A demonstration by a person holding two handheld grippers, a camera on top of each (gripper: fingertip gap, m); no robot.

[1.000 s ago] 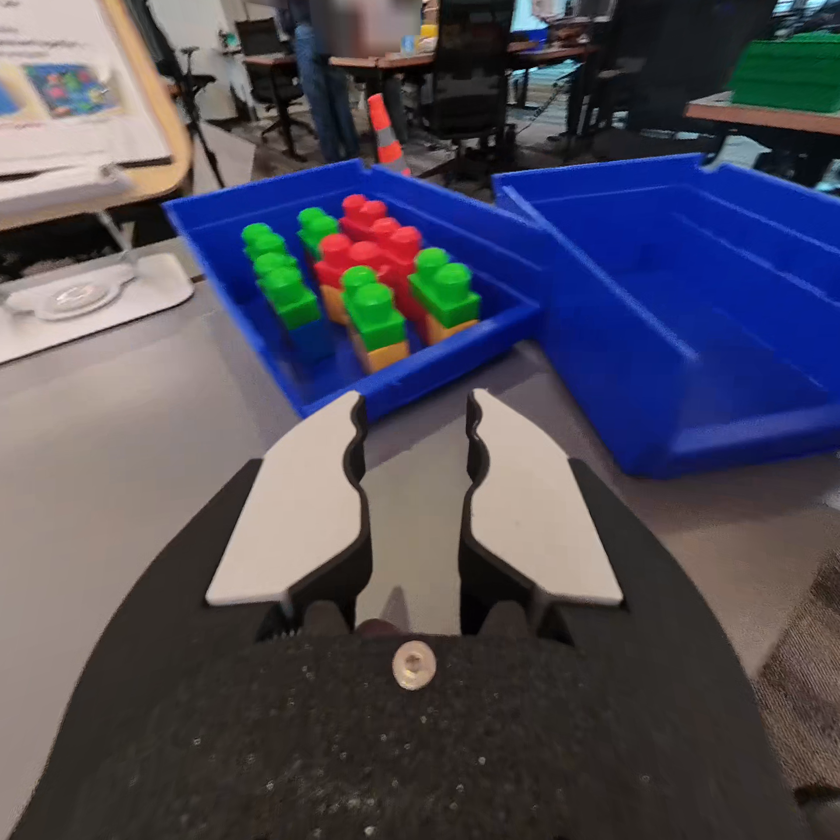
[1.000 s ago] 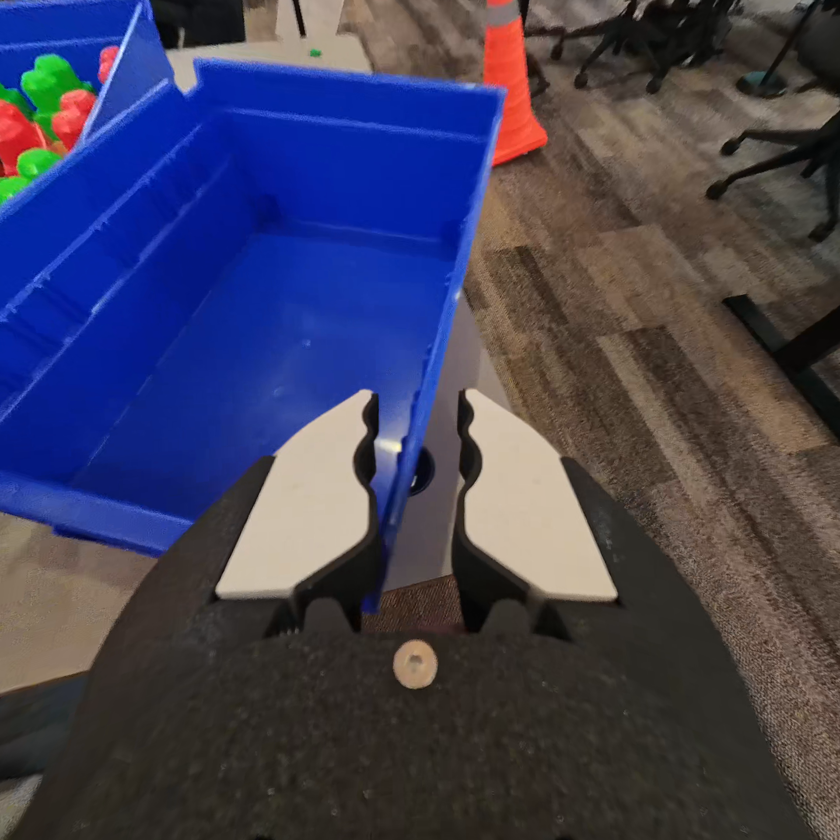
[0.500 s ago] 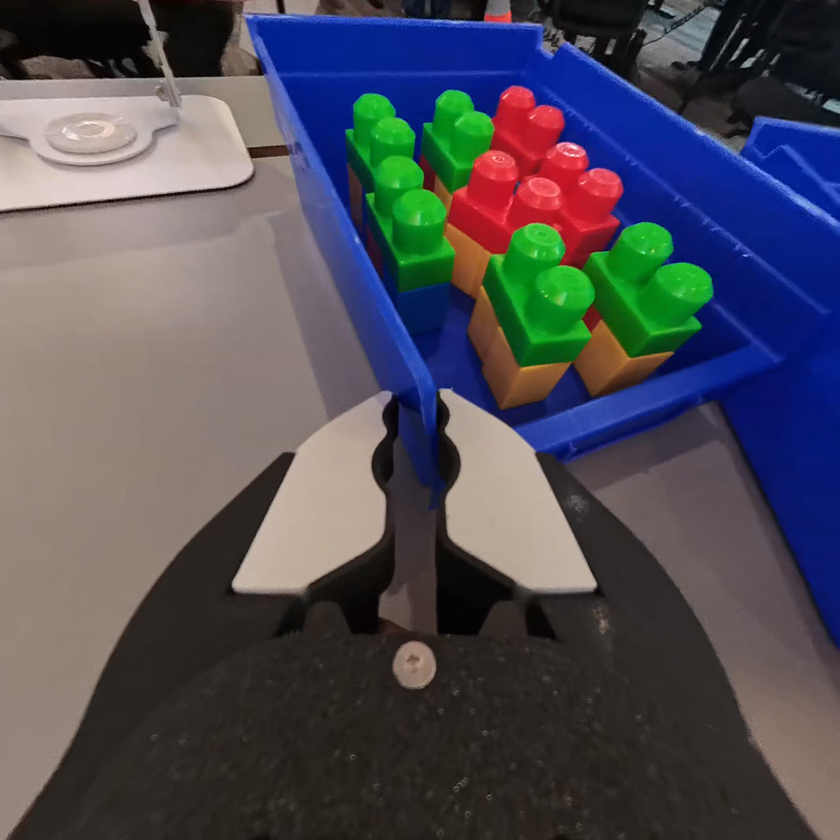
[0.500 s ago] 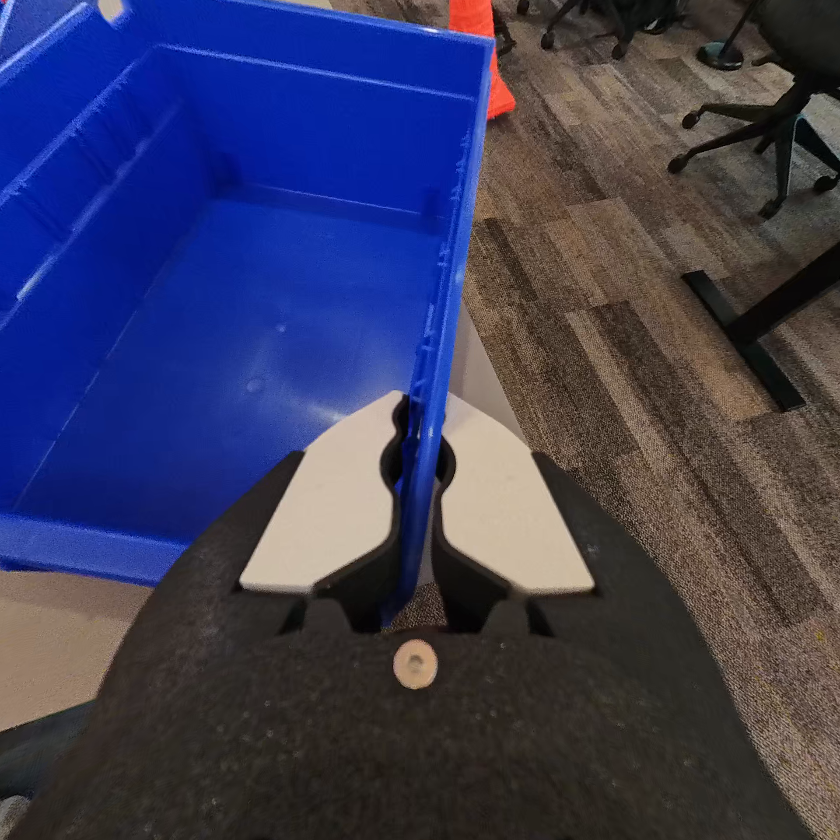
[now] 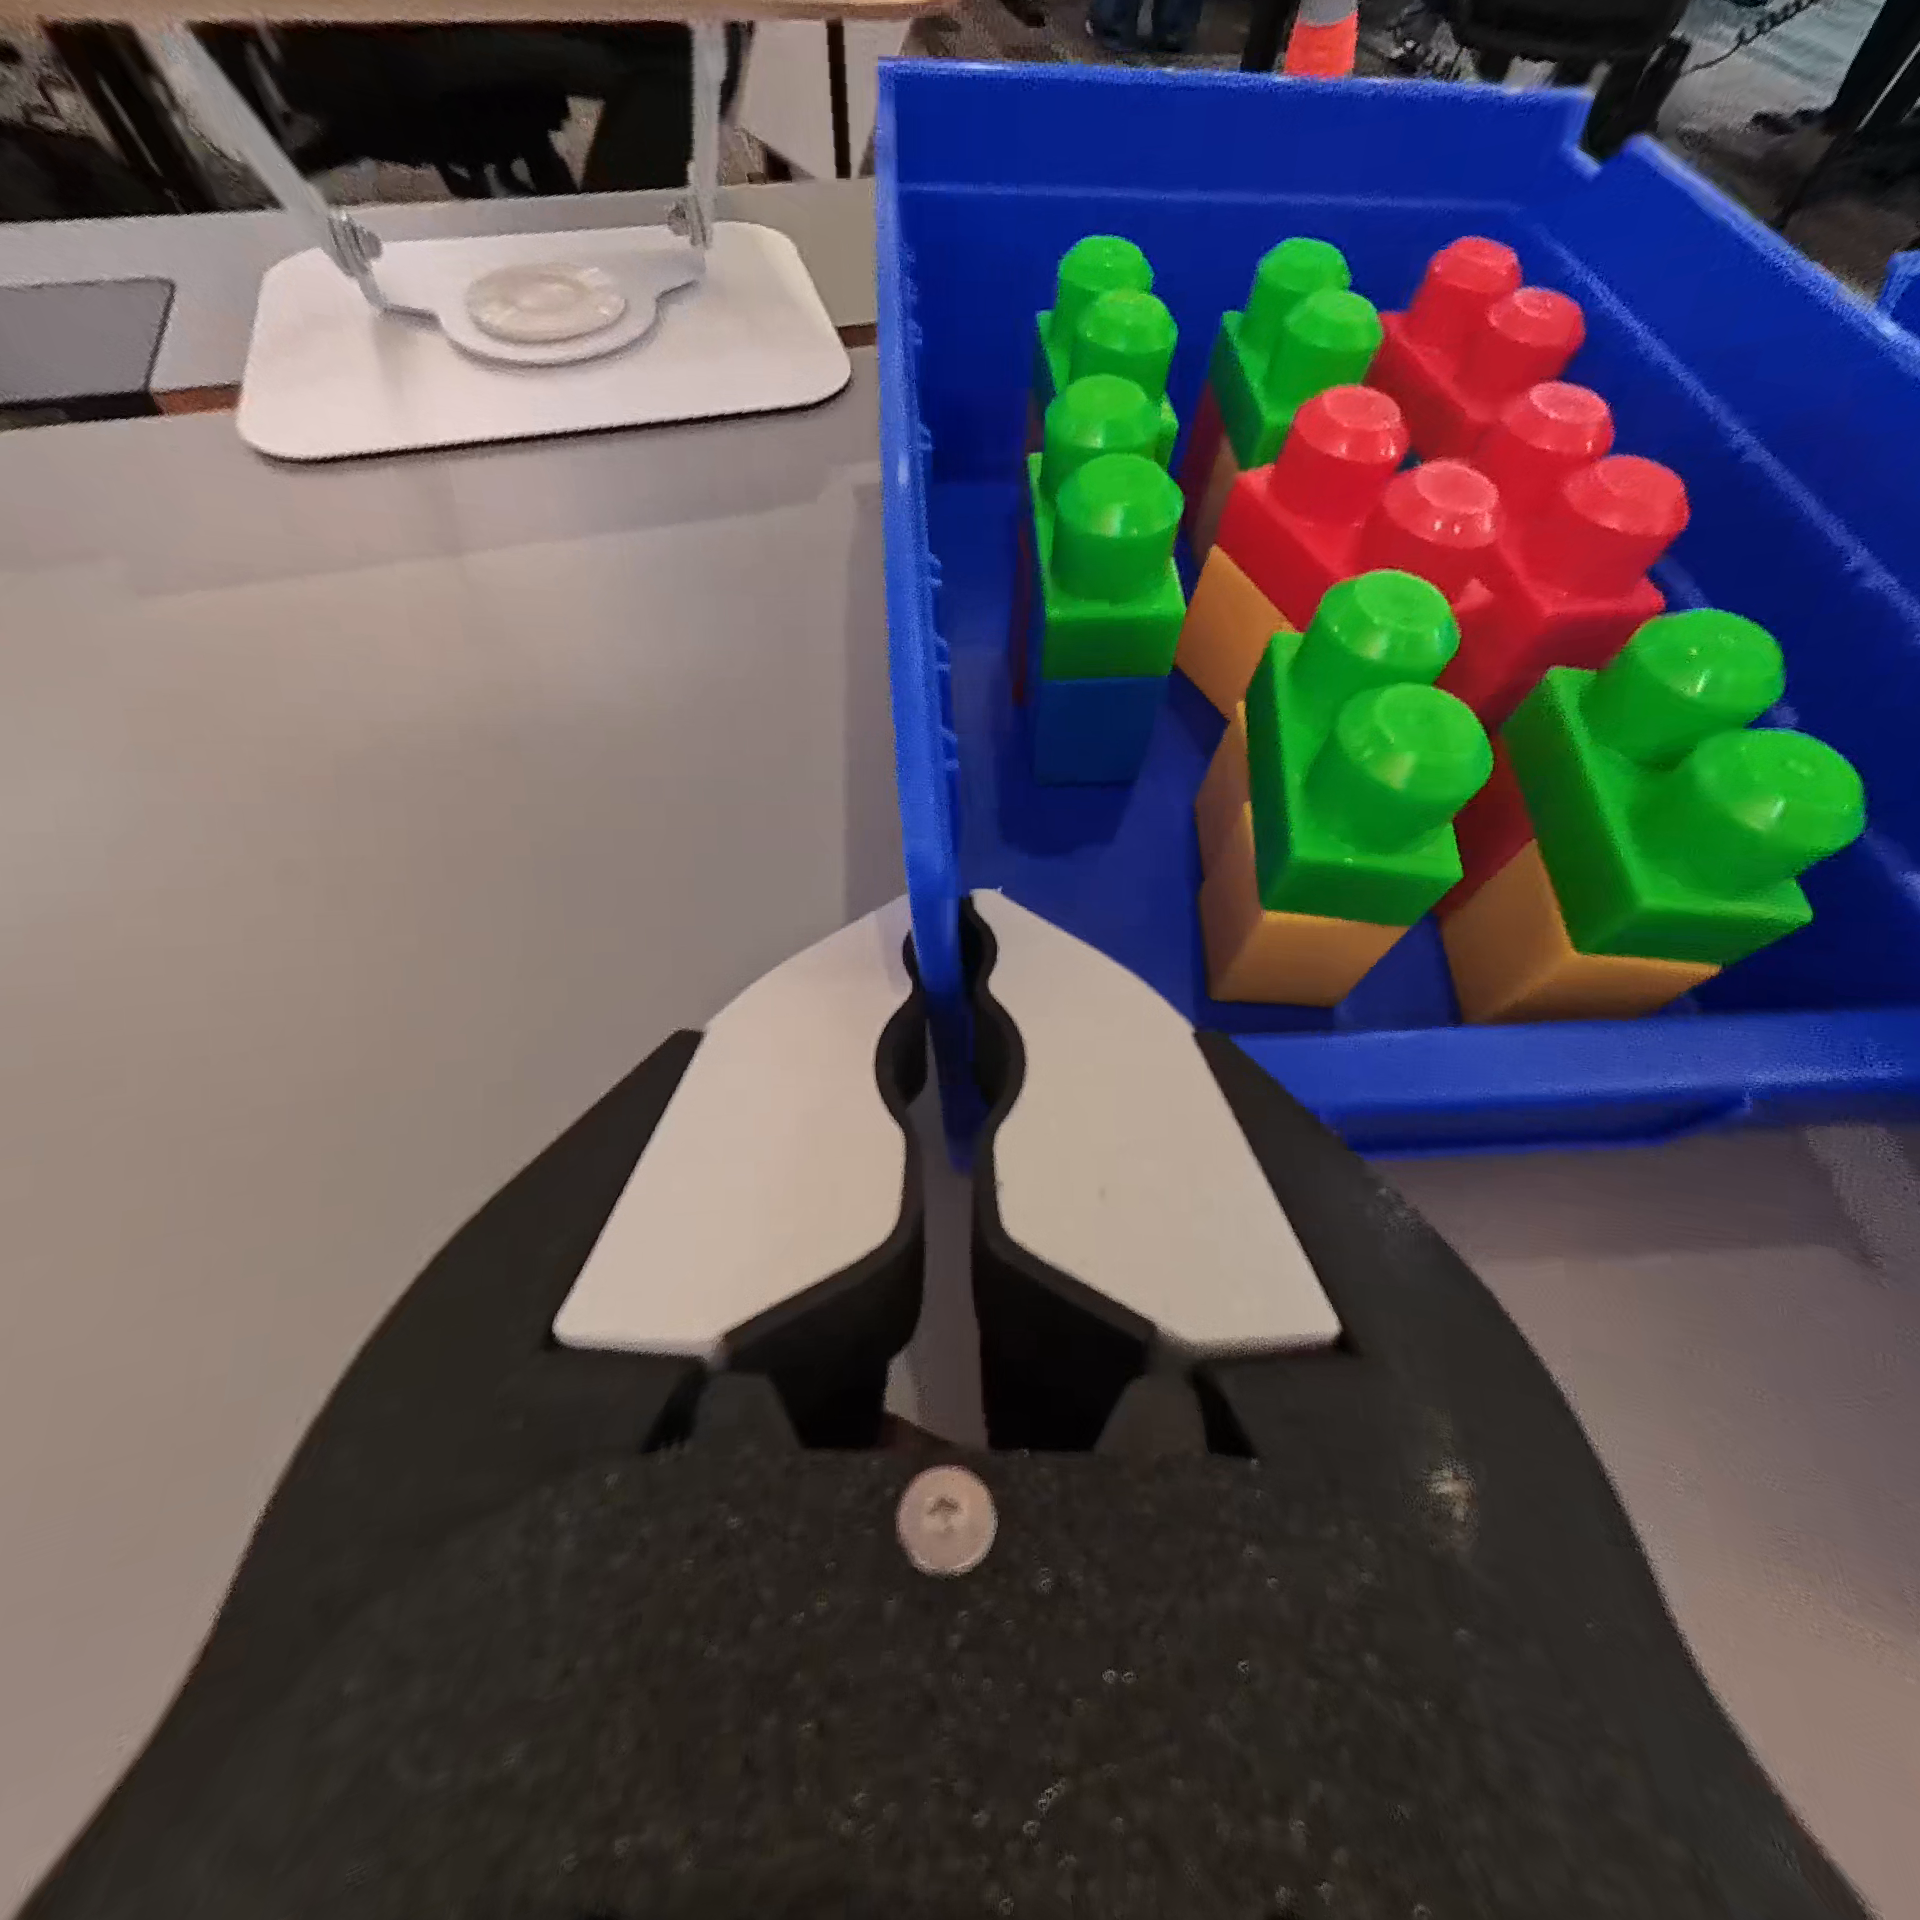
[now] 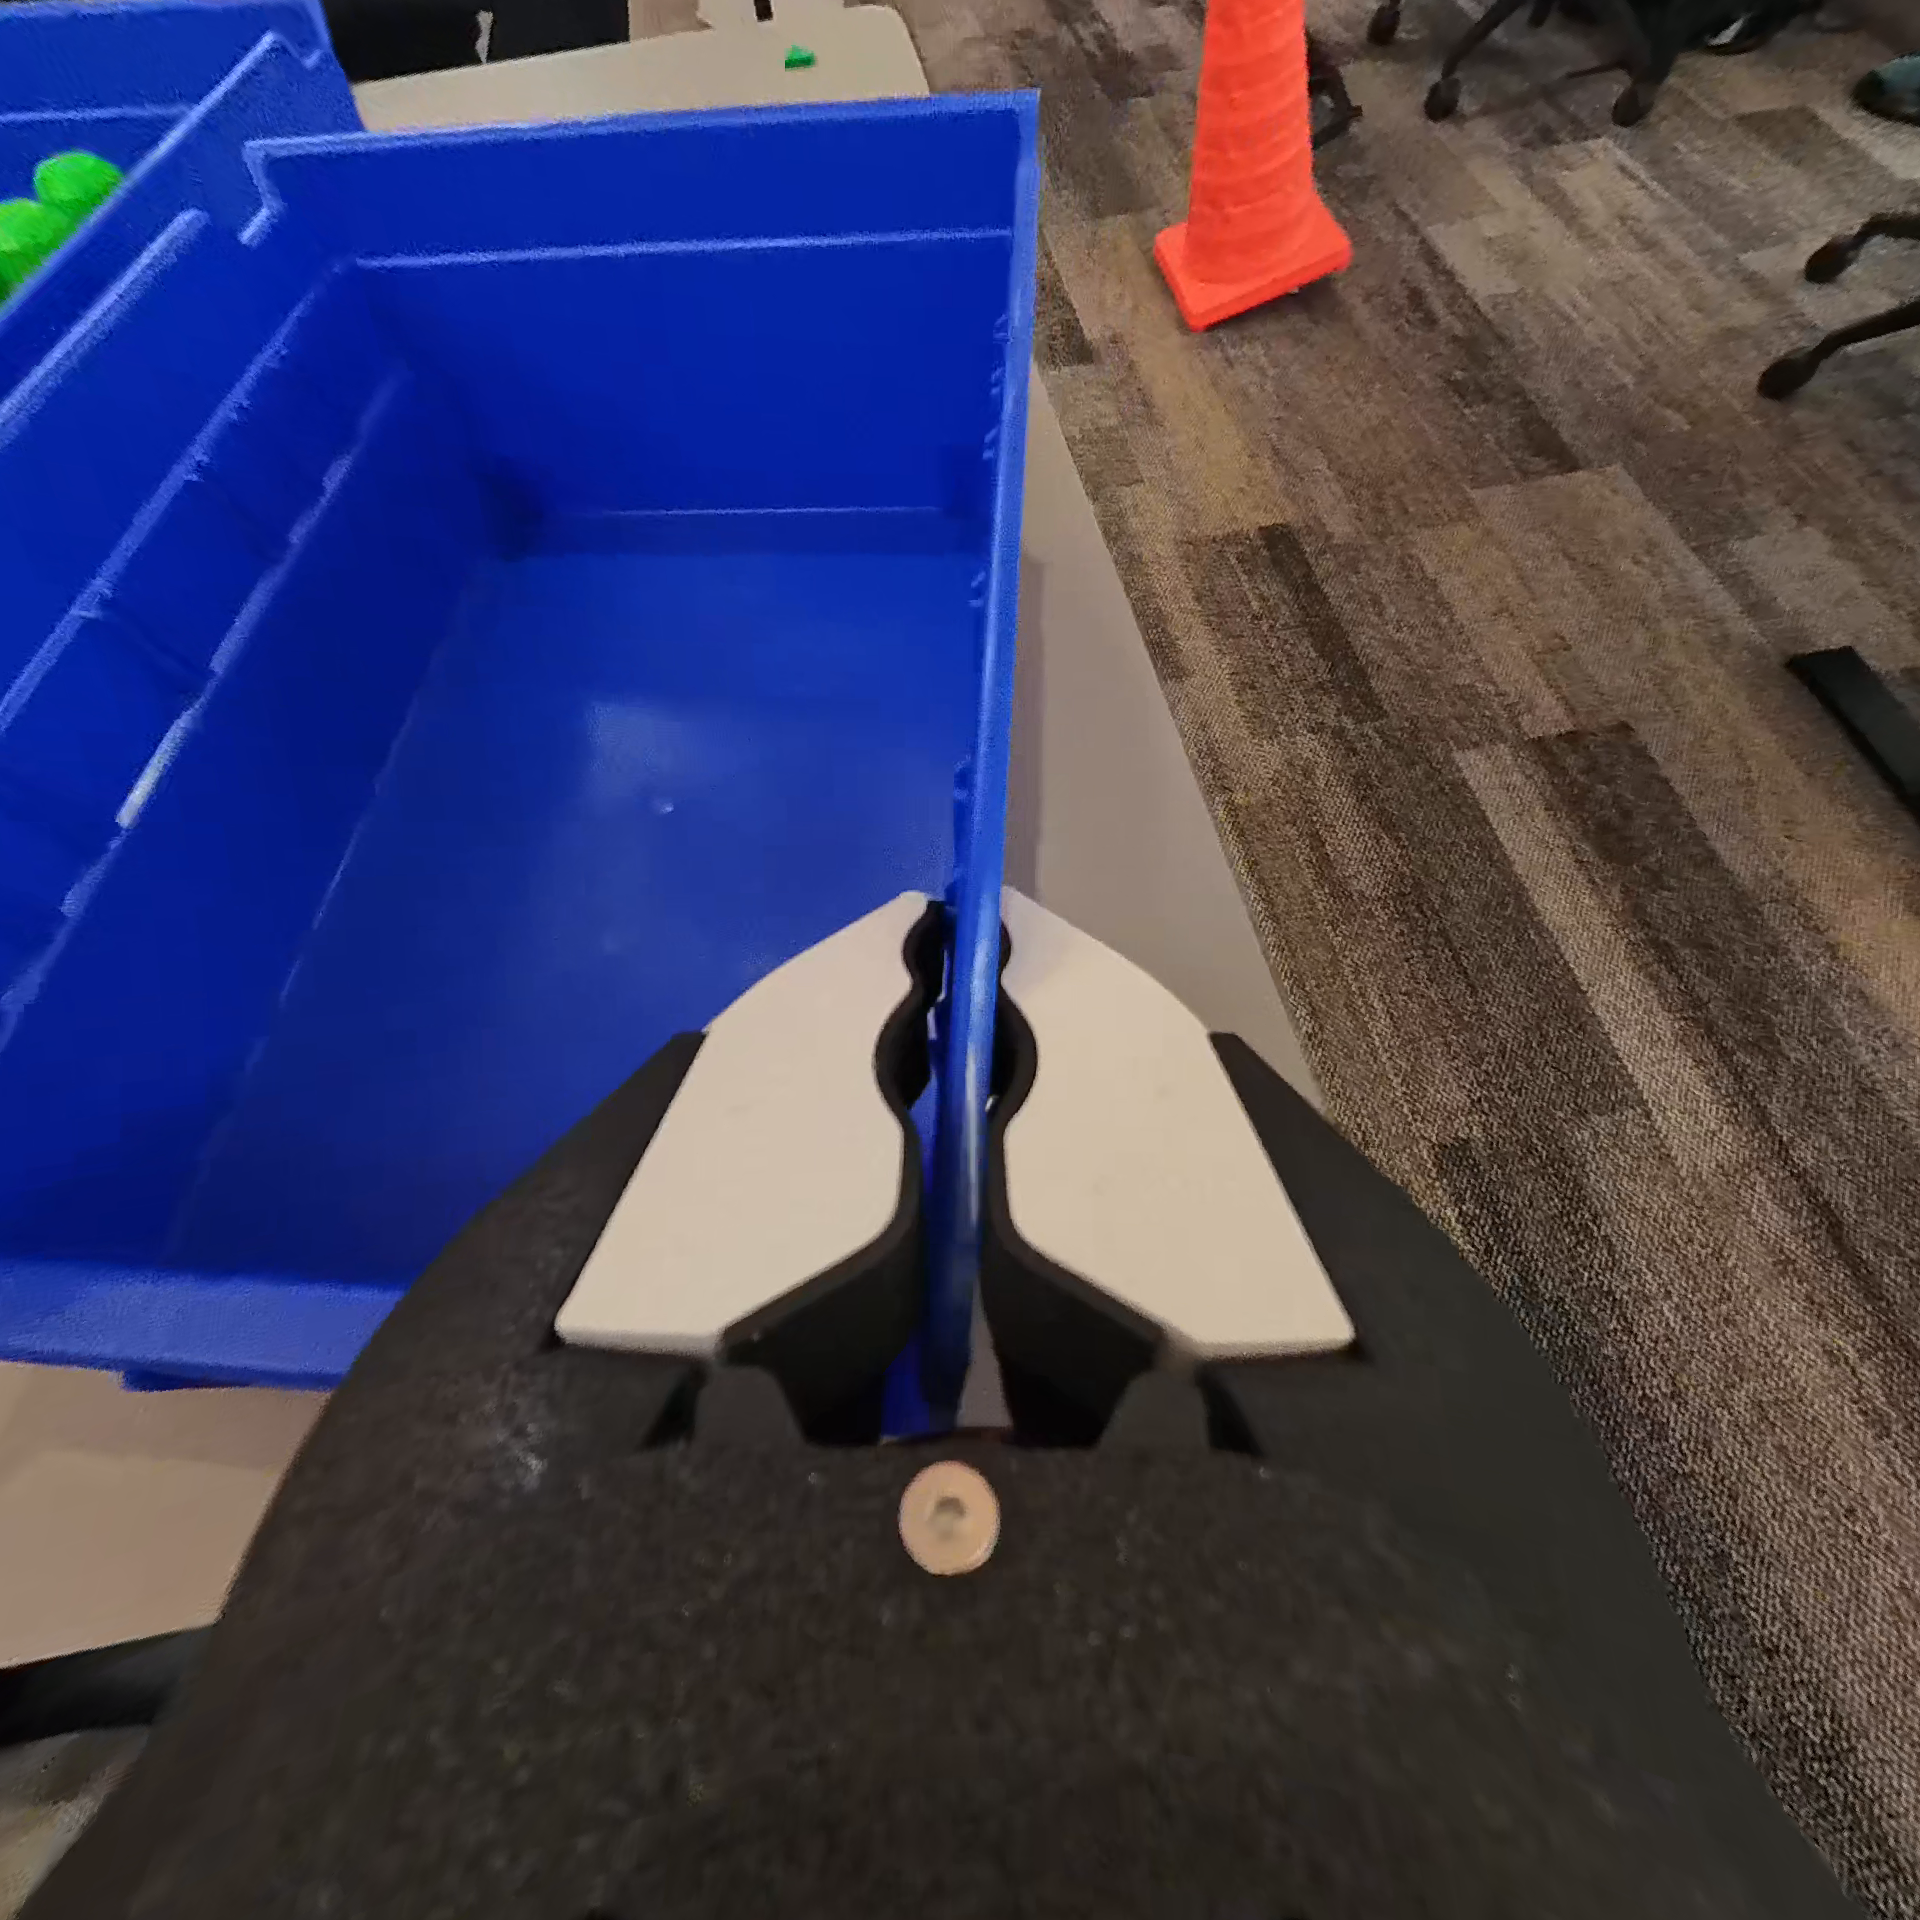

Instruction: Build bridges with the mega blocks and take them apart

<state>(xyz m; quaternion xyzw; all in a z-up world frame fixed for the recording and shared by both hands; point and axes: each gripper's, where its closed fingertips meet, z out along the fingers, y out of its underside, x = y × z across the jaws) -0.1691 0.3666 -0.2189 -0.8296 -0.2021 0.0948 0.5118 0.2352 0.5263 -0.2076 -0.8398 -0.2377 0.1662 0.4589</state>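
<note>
1. On the left, the left claw is nearly closed, pinching the left wall of the smaller blue bin at its near corner. This bin sits on the grey counter and holds the mega blocks, upright stacks of green, red, orange and blue. The grip on the wall suggests the bin is about to be dragged or steadied, not a block picked.
2. On the right, the right claw is clamped likewise on the right wall of the larger, empty blue bin, near the counter's edge; beyond it lie carpet and an orange cone.
</note>
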